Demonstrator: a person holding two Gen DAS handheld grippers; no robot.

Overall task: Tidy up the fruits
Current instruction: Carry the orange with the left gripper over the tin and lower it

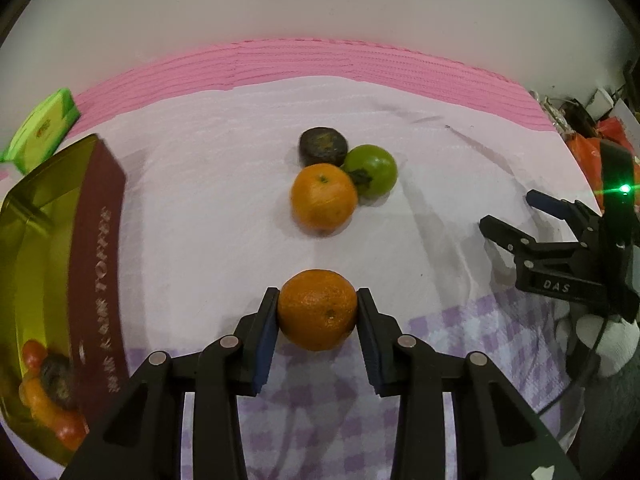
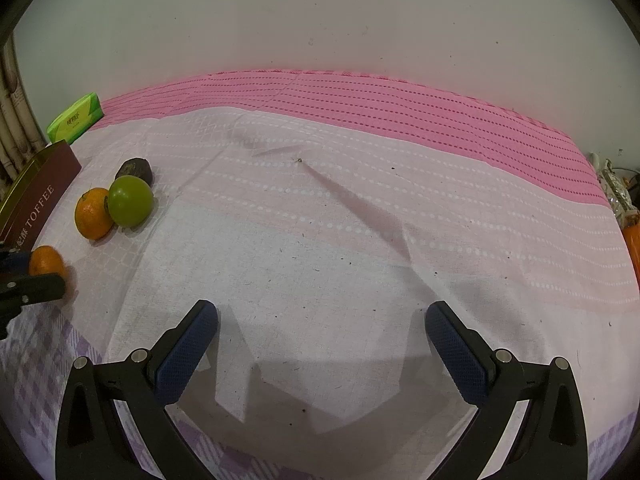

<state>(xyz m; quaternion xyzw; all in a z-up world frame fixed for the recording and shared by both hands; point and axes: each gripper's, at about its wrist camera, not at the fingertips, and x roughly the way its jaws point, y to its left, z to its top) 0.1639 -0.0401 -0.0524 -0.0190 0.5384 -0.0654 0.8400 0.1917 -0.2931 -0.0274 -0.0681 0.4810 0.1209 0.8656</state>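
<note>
Pale cloth [image 2: 320,264] with a lilac check at its near edge is covering the surface; whether a desk or a bed is lying under it I cannot tell. Nearest, my left fingers [image 1: 318,312] are pinching an orange [image 1: 317,309], one blue pad pressing each side of it, the fruit sitting just above the checked border. At my left side a gold-lined tin [image 1: 36,264] with a maroon wall lettered TOFFEE is standing open, and fruit [image 1: 48,392], orange and dark pieces, is lying in its near corner. My right fingers [image 2: 320,320] are hanging spread wide over bare cloth, nothing between them, well apart from the fruit. Farther out, three fruits are clustering in mutual contact: a second orange [image 1: 323,199] in front, a green fruit [image 1: 372,174] just right of it, and a dark brown fruit [image 1: 323,146] behind both. Beyond the tin a green packet [image 1: 42,130] is resting at the cloth's far left. A pink ribbed band [image 2: 380,108] is running along the far edge, meeting a plain whitish wall [image 2: 320,20].
</note>
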